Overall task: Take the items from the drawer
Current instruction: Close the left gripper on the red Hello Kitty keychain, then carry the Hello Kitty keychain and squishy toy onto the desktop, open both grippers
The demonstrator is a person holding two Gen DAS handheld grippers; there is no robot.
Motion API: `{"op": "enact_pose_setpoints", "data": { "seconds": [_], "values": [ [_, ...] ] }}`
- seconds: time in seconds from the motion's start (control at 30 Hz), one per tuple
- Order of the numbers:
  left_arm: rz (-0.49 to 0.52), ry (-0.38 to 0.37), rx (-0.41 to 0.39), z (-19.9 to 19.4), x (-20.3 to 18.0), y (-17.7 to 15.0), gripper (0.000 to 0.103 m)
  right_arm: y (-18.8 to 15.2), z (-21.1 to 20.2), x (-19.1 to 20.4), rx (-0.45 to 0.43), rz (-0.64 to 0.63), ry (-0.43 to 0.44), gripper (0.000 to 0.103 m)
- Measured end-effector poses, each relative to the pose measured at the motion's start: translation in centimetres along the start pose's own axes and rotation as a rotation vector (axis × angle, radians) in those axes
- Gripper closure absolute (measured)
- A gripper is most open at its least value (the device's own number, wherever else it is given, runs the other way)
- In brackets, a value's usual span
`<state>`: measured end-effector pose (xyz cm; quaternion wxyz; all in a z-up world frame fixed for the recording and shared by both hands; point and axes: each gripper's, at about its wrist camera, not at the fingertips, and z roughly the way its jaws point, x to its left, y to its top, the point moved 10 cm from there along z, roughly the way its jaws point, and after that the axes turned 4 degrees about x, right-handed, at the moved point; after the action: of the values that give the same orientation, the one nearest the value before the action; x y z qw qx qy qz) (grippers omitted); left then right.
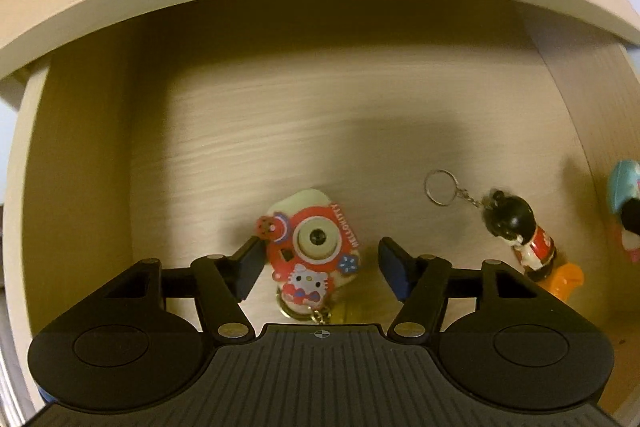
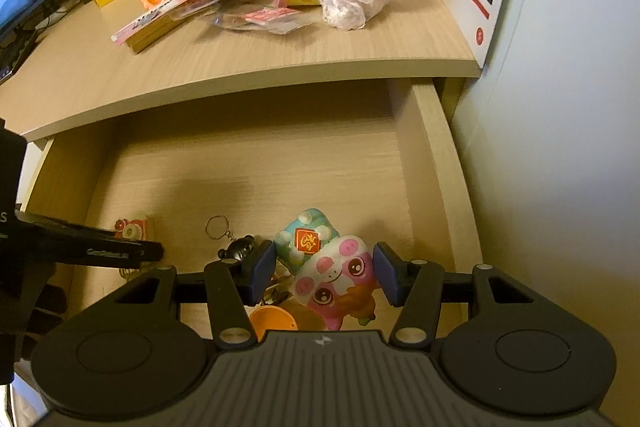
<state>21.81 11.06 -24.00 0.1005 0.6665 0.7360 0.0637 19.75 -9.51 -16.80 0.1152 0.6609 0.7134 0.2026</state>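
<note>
Your left gripper (image 1: 320,263) stands wide, its fingers either side of the red camera keychain (image 1: 314,247) on the drawer floor (image 1: 280,131), not pressing. Your right gripper (image 2: 325,273) brackets the pink squishy toy (image 2: 338,277); grip cannot be confirmed.

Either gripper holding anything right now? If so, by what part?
Nothing held. The left gripper straddles the red camera keychain, jaws open. The right gripper straddles the pink squishy toy, pads apparently not pressing.
</note>
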Motion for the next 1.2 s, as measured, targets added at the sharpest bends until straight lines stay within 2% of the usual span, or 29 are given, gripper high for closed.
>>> {"op": "enact_pose_setpoints", "data": {
  "seconds": [0.13, 0.17, 0.2, 0.27, 0.37, 0.4, 0.47, 0.63, 0.87, 1.0, 1.13, 1.2],
  "values": [
    [0.032, 0.009, -0.007, -0.3, 0.0, -0.1, 0.037, -0.1, 0.2, 0.0, 0.008, 0.010, 0.000, 0.049],
    [0.046, 0.011, -0.012, -0.4, 0.0, -0.2, 0.040, -0.2, 0.3, 0.0, 0.014, 0.016, 0.007, 0.049],
    [0.070, 0.021, -0.016, -0.6, 0.0, -0.2, 0.050, -0.3, 0.5, 0.2, 0.023, 0.023, 0.017, 0.049],
    [0.107, 0.020, -0.003, -0.8, 0.0, -0.4, 0.051, -0.6, 0.8, 0.8, 0.040, 0.026, 0.034, 0.049],
    [0.077, -0.010, 0.058, -1.3, 0.5, -1.3, 0.051, -1.5, 1.2, 2.3, 0.079, 0.033, 0.078, 0.049],
    [0.078, -0.044, 0.073, -1.6, 0.5, -1.7, 0.051, -1.9, 1.3, 3.1, 0.096, 0.028, 0.099, 0.049],
    [0.084, -0.104, 0.056, -3.0, 0.6, -2.3, 0.052, -2.5, 1.0, 4.5, 0.110, -0.003, 0.118, 0.049],
    [0.128, -0.188, -0.075, -10.6, 1.8, -2.5, 0.052, -1.0, -1.8, 6.6, 0.040, -0.095, 0.107, 0.049],
    [0.108, -0.275, -0.364, -20.3, 2.6, 2.9, 0.052, 5.6, -8.6, 7.2, -0.123, -0.134, 0.070, 0.050],
    [0.097, -0.309, -0.522, -23.4, 2.8, 6.1, 0.052, 10.8, -13.2, 7.4, -0.256, -0.143, 0.053, 0.050],
    [0.063, -0.291, -0.573, -24.2, 4.0, 8.8, 0.052, 15.0, -16.5, 7.4, -0.384, -0.127, 0.020, 0.050],
    [0.039, -0.295, -0.593, -24.4, 4.5, 10.4, 0.052, 16.6, -17.1, 7.4, -0.411, -0.121, 0.016, 0.050]
  ]
}}
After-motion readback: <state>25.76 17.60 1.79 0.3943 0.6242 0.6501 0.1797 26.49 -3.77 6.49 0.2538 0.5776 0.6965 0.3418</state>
